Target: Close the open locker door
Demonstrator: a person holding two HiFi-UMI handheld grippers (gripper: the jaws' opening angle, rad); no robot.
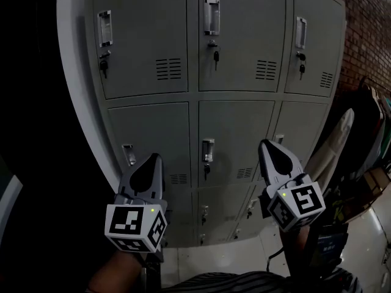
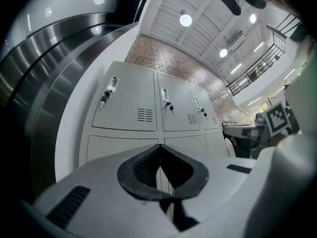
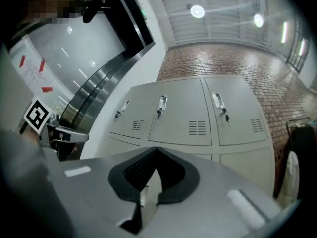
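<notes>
**Kid:** Ahead of the left tongs, is any locker door open?

**Helper:** No. Going left to right, every door on the lockers looks flat and shut. The middle door between the tongs looks shut too. So I think the closing is done, or the open door is somewhere we can't see.

**Kid:** What are the tongs doing?

**Helper:** The left tongs are pinched together with nothing in them. The right tongs are pinched together too, and empty. Neither one touches a door.

**Kid:** Do the views show different things?

**Helper:** Yes. The head view shows the low rows under the tongs, down near the floor. But the right tongs cover part of one door there. The left gripper view shows only the upper rows past its tips, plus ceiling lights. The right gripper view shows the brick wall above the lockers.
</notes>
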